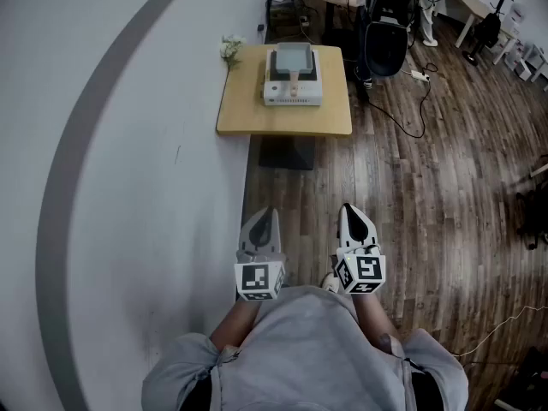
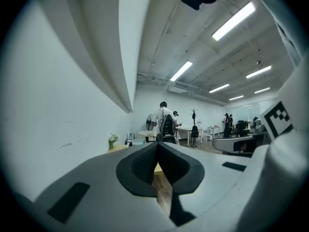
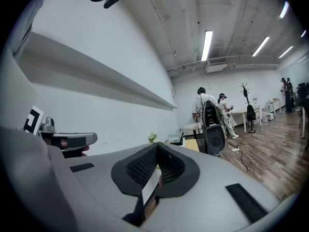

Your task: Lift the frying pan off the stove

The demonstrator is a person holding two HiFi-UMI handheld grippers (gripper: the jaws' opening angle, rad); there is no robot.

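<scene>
Both clenched empty, left gripper beside right gripper; frying pan on stove, well apart

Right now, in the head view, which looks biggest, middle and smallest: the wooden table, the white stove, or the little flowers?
1. wooden table, largest
2. white stove
3. little flowers, smallest
They're close together, so distance barely matters.

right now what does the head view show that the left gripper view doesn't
Head view only: a clear top-down look at the frying pan on the stove. Left gripper view only: the ceiling lights, and the left gripper close up, jaws shut and empty. Both: the table, the flowers at its corner, the white wall.
</scene>
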